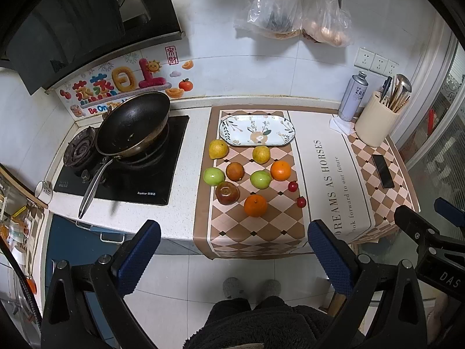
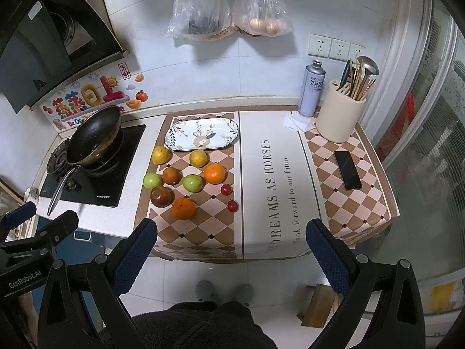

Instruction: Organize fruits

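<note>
Both grippers hang back from the counter, above the floor in front of it: the left gripper (image 1: 234, 254) and the right gripper (image 2: 231, 251) each stand wide open with nothing between the jaws. The fruits lie loose on the checked mat (image 1: 261, 232), just in front of the empty oval plate (image 1: 257, 130), which looks like the likely place to gather them. No fruit has been picked yet, so the step in hand is judged to be the first reach. It would go best by starting with a fruit at the edge of the cluster, such as the near orange (image 1: 255, 205), coming down from above with the jaws astride it, and closing gently so the round skin does not squirt out or knock its neighbours rolling. By count: two oranges, two yellow citrus (image 1: 218, 149), two green apples (image 1: 214, 176), one brownish-orange fruit (image 1: 234, 171), one dark red apple (image 1: 227, 193) and two small red cherry-like fruits (image 1: 293, 186), ten in all.
</note>
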The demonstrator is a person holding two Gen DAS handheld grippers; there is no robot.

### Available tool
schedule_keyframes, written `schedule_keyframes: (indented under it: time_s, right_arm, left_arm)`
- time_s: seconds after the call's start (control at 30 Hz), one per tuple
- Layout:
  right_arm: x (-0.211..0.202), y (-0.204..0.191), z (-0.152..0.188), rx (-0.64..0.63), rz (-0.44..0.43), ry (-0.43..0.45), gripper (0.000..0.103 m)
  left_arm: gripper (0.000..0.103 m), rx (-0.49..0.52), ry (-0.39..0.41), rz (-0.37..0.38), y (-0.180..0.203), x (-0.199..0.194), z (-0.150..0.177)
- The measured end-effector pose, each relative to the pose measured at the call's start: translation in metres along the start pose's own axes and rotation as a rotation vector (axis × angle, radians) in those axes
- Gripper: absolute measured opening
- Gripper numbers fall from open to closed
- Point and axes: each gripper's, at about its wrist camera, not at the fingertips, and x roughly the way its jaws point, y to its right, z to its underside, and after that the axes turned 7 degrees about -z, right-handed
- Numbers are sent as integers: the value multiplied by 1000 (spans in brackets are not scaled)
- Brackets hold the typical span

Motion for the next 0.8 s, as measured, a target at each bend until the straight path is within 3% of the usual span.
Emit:
schedule_keyframes:
  time_s: [0.4, 0.5, 0.57, 0.67, 0.8]
  right_arm:
    - [1, 0, -1, 7, 1, 6, 103]
    - [7, -3, -9, 30, -27, 46, 103]
    - [19, -6, -14, 38, -41, 84, 103]
    - [54, -13, -20, 50, -62, 69, 103]
    - [115, -19, -32, 93, -91, 9, 103]
  left_arm:
    - [103, 0, 2, 2, 0, 0, 1]
    - [103, -2, 19, -3, 9, -3, -4]
    - [103, -9, 59, -36, 6, 4, -12]
    - [103, -17, 144, -136, -3, 26, -25]
    - [103, -24, 146, -231, -25, 78, -36]
